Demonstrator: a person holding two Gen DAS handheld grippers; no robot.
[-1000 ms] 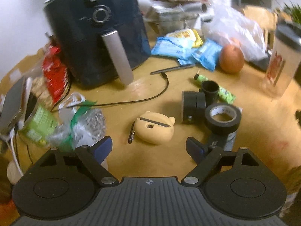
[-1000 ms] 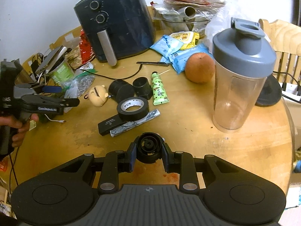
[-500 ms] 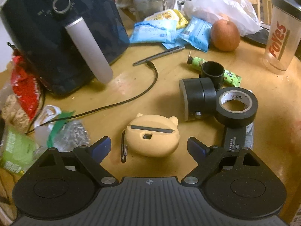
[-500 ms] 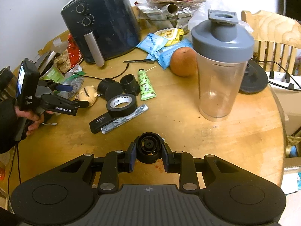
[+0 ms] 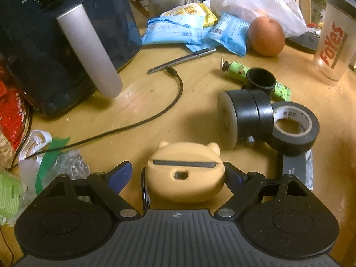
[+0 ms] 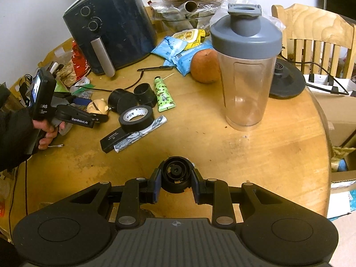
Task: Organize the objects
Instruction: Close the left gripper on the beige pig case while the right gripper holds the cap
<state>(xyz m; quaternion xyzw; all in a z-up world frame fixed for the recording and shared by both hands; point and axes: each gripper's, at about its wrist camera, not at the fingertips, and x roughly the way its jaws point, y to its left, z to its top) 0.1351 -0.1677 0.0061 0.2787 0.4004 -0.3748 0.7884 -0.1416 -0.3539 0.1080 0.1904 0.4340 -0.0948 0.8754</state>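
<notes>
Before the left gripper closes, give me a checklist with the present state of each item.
1. Tan bear-shaped silicone case lies between the fingers of the left gripper: ok.
2. Jaws are closing, with a gap at the left blue pad; contact at the right pad: cannot tell.
3. Metal clip beside the case is clear of the left pad: ok.
4. Black tape roll stands apart from the case: ok.
5. Right gripper is shut on its small round black part: ok.
6. Black cable is clear of the case: ok.

It was a home dining spot: a round wooden table [image 6: 255, 155] crowded with an air fryer [image 6: 115, 26], snack packets [image 5: 175, 31], fruit [image 6: 203, 65], beside a wooden chair [image 6: 316, 29].
</notes>
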